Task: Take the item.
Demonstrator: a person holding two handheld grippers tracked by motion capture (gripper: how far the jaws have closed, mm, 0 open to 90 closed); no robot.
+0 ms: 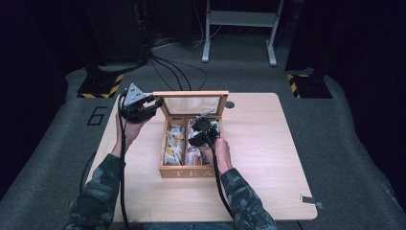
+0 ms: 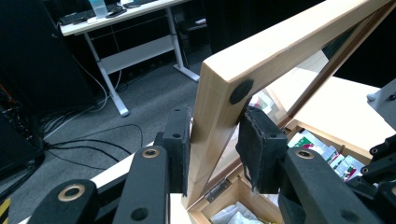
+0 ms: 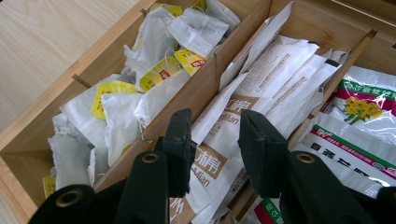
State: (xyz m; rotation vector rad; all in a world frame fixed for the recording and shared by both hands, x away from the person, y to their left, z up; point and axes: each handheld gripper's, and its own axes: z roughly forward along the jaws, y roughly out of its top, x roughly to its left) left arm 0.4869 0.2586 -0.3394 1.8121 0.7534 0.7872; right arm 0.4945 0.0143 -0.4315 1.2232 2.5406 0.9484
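Observation:
A wooden tea box (image 1: 186, 172) marked TEA stands mid-table with its glass lid (image 1: 191, 97) raised upright. My left gripper (image 1: 155, 103) is shut on the lid's left corner; its pads squeeze the wooden frame (image 2: 289, 42) from both sides, as my left gripper (image 2: 215, 140) shows close up. My right gripper (image 1: 207, 123) reaches down into the box's right half. There my right gripper (image 3: 215, 140) stands open astride white sachets with brown labels (image 3: 275, 70), beside a wooden divider (image 3: 201, 88). Tea bags with yellow tags (image 3: 154, 79) fill the neighbouring compartment.
Green-and-white packets (image 3: 364, 107) lie in the compartment on the other side. The light wooden table (image 1: 268, 143) has bare room right of the box and a small metal piece (image 1: 311, 200) at its front right corner. Cables (image 1: 167, 67) and a desk frame (image 1: 239, 19) lie beyond.

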